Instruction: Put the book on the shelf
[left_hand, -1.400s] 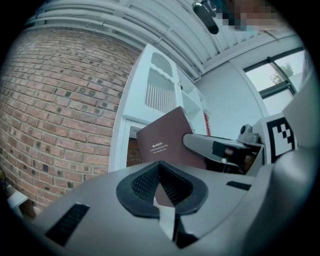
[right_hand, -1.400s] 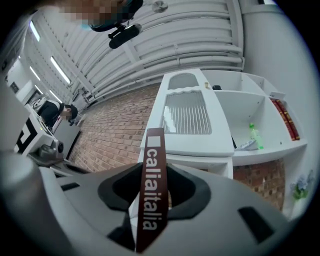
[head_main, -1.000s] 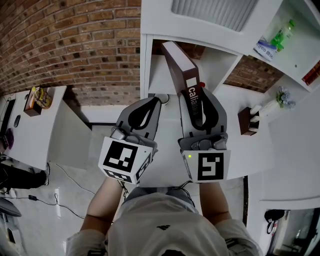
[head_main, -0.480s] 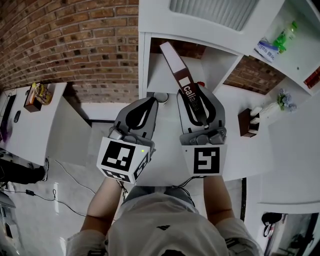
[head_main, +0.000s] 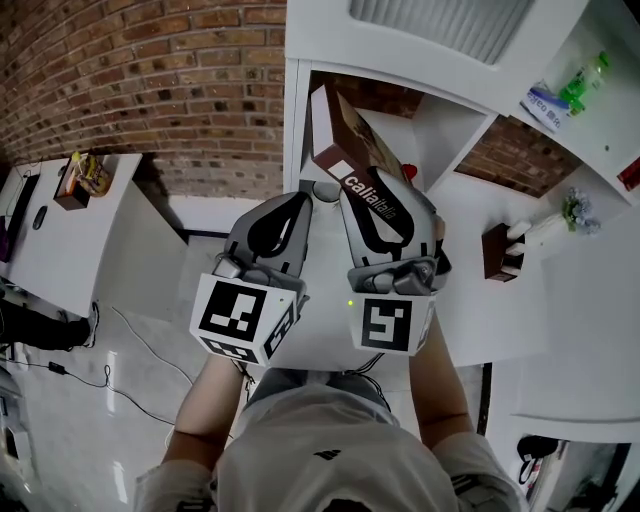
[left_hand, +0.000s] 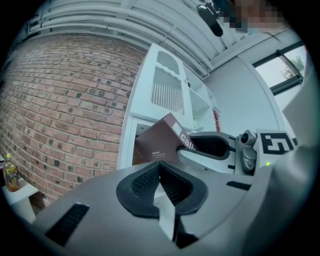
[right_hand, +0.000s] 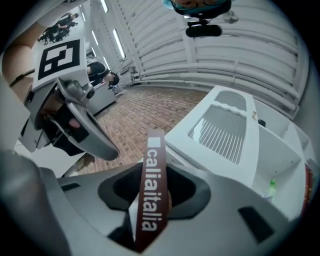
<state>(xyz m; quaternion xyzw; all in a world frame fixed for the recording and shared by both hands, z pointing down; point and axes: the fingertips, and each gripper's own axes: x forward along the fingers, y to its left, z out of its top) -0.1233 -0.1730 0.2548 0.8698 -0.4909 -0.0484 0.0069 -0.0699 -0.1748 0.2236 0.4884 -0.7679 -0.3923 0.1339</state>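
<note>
You're on the carry-in step -- your right gripper (head_main: 385, 205) is clamped on the near end of the maroon book (head_main: 335, 140), a pad on each cover and the spine (right_hand: 151, 185) facing back at you; the left gripper (head_main: 303, 198) sits just beside it with its jaws closed together on nothing, so it's only along for the ride. The book's up in the air, tipped over to the left, its far end at the mouth of the open cubby (head_main: 425, 135) in the white shelf unit (head_main: 292, 120), close to the left side; can't tell if it's crossed the front edge yet. Next move, I'd say: roll it upright so the corner doesn't catch, push forward into the cubby, set the bottom edge down -- then let go.
</note>
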